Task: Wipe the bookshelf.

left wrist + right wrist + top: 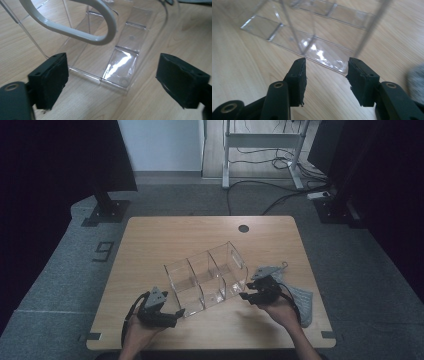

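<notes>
The clear organizer (207,277) is sitting mid-surface (150,240) between my hands, untouched. My left gripper (177,311) is hovering at its near corner, fingers (50,77) wide and empty; my right gripper (243,296) is facing its right end, fingers (298,75) half-spread, nothing between them. I judge I'm lining up a two-sided grasp. A grey cloth (302,302) is crowding the right edge.

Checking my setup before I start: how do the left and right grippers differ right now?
The left gripper stands wide open; the right gripper is open more narrowly. The left gripper sits at the clear organizer's near left corner; the right gripper sits at its right end, beside a grey cloth. Both are empty and point at the organizer.
</notes>
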### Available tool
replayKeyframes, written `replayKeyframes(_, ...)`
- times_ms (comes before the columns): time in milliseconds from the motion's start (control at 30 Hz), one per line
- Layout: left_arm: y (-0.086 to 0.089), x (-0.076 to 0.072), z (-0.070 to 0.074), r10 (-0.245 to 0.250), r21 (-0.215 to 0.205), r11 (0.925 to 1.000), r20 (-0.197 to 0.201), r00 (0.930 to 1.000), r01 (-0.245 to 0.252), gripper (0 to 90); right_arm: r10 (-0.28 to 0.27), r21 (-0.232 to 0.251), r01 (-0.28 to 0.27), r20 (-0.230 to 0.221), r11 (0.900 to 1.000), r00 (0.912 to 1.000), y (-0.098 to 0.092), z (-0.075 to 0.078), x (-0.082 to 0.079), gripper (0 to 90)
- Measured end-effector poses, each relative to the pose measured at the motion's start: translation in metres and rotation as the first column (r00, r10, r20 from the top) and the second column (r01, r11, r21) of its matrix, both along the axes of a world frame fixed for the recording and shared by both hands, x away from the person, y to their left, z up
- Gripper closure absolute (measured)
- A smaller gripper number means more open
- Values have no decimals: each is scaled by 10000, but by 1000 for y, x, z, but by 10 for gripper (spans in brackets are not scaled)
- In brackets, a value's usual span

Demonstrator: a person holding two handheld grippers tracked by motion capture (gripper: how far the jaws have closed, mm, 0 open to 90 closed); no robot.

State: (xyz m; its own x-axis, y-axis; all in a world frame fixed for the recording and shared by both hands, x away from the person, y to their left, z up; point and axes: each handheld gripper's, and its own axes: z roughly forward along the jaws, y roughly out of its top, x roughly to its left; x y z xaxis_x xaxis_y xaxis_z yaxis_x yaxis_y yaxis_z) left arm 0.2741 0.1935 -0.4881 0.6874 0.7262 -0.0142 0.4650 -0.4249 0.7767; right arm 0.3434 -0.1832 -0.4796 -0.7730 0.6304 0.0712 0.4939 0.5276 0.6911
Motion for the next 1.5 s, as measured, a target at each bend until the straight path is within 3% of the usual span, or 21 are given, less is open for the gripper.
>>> replayKeyframes(133, -2, 3, -2, 464, 274, 9985, 39, 9989, -465, 150, -476, 97, 476, 40, 9988, 9989, -13, 1, 5, 479)
replayKeyframes(300, 0, 5, -2, 545, 327, 9980, 12, 9985, -545, 158, -634, 197, 632, 115, 9978, 9979, -14, 0, 11, 455)
replayKeyframes(500, 8, 9, -1, 950, 326, 9950, -10, 9955, -949, 182, -418, 59, 417, 110, 9991, 9991, -5, -4, 16, 448)
replayKeyframes(833, 15, 17, 0, 1382, 388, 9897, 2, 9904, -1381, 230, 229, 527, -220, -161, 9984, 9996, 10, -5, 16, 486)
replayKeyframes(1100, 9, 23, -3, 1544, 760, 9851, 48, 9880, -1543, 352, 373, 414, -365, -195, 9985, 9991, 17, -5, 13, 482)
replayKeyframes(1267, 9, 25, -3, 1801, 975, 9791, -75, 9836, -1785, 483, 678, 435, -665, -289, 9968, 9973, 21, -5, 10, 478)
replayKeyframes(1367, 12, 26, -3, 1889, 809, 9791, -222, 9817, -1866, 556, 867, 422, -853, -335, 9955, 9957, 23, -4, 8, 466)
replayKeyframes(1500, 15, 28, -3, 2159, 809, 9736, -226, 9762, -2134, 628, 1017, 310, -1006, -362, 9944, 9942, 21, -3, 5, 429)
